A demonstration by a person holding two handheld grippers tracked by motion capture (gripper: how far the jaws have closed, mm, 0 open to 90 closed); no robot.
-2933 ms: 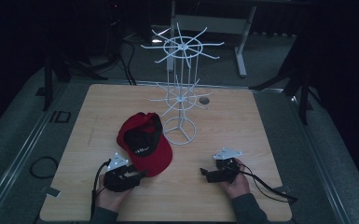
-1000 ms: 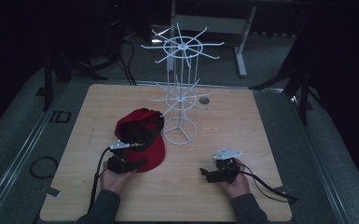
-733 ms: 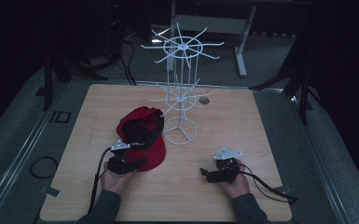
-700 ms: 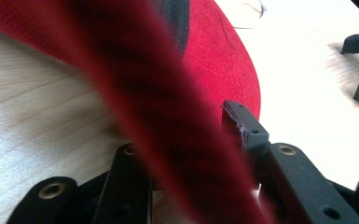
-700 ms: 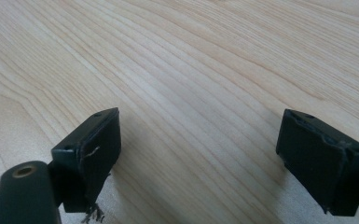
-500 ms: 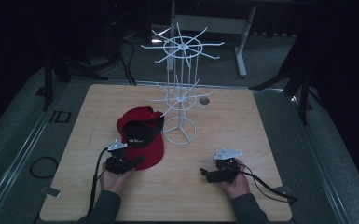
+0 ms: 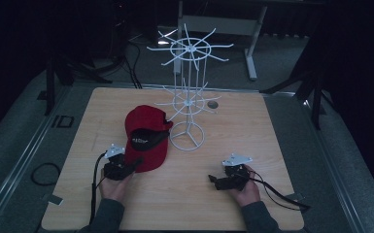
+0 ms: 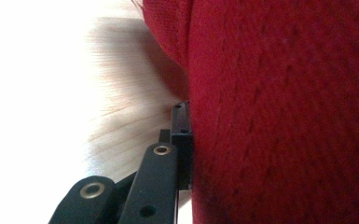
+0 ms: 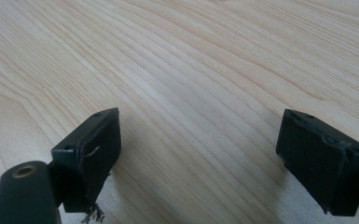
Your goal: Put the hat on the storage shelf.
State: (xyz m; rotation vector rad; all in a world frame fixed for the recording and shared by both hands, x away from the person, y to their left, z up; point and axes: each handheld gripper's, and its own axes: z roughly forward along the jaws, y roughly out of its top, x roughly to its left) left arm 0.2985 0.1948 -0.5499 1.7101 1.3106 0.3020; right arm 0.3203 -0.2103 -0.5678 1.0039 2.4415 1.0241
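A red cap (image 7: pixel 145 136) lies on the wooden table (image 7: pixel 252 131), left of the white wire rack (image 7: pixel 188 97), tipped so its dark inside faces me. My left gripper (image 7: pixel 135 164) is at the near edge of the cap's brim, and its jaws have just been closing on it. In the left gripper view the red cloth (image 8: pixel 284 116) presses against one black jaw and hides the other. My right gripper (image 7: pixel 212 180) rests low over bare table at the front right. Its jaws are open (image 9: pixel 198 154) with nothing between them.
The rack's round base (image 7: pixel 187 140) stands just right of the cap, and its wire arms spread above it. A small dark disc (image 7: pixel 213 104) lies behind the rack. Bare wood (image 9: pixel 191 70) lies in front of my right gripper. Cables trail from both grippers.
My left gripper moved in to the cap's brim and shut on it. The cap slid a little away from me and tipped up. My right gripper stayed in place.
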